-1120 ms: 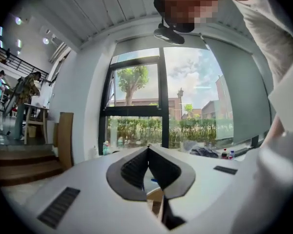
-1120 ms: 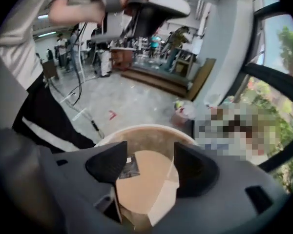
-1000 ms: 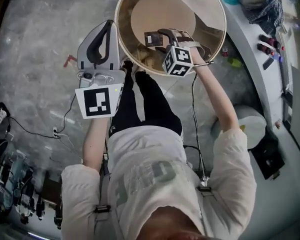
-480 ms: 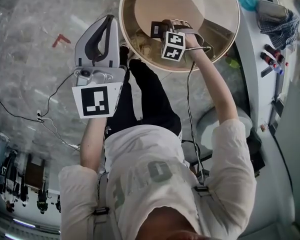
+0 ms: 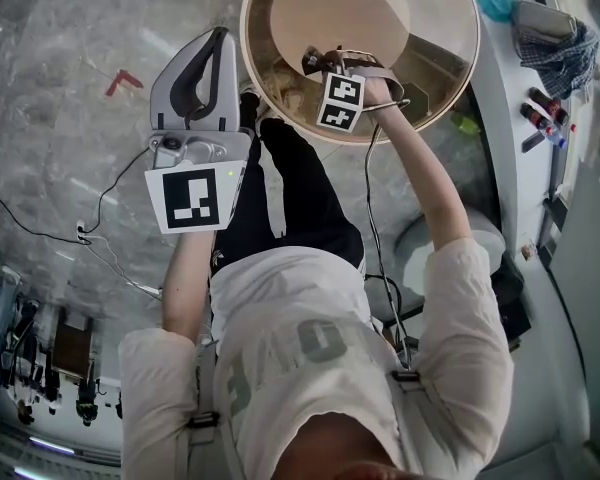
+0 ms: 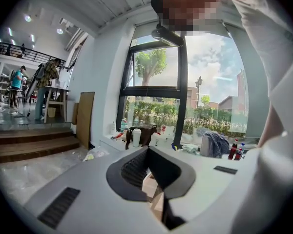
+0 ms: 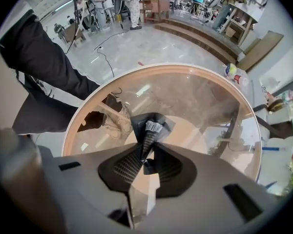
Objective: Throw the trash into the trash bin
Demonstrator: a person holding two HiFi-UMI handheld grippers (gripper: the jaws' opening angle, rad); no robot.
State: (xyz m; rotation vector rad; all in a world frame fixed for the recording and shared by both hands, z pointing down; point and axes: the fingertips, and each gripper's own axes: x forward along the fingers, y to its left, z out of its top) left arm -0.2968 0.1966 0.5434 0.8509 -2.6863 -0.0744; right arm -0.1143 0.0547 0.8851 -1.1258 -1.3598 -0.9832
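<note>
The trash bin is a round tub with a wooden rim and clear walls, standing on the floor in front of me. My right gripper points straight down inside it. Its jaws have just been closing and are now shut on a dark wrapper with a crinkled silvery end. Crumpled brownish paper lies on the bin's floor beside it. My left gripper hangs left of the bin, outside the rim. In the left gripper view its pads meet at the tips with nothing between them.
My black trouser legs stand against the bin's near side. A thin cable and a small red scrap lie on the grey floor at left. A white counter with cloths and bottles runs along the right.
The right gripper has sunk deeper into the bin, and its marker cube has tipped over. The left gripper has dropped a little beside the rim.
</note>
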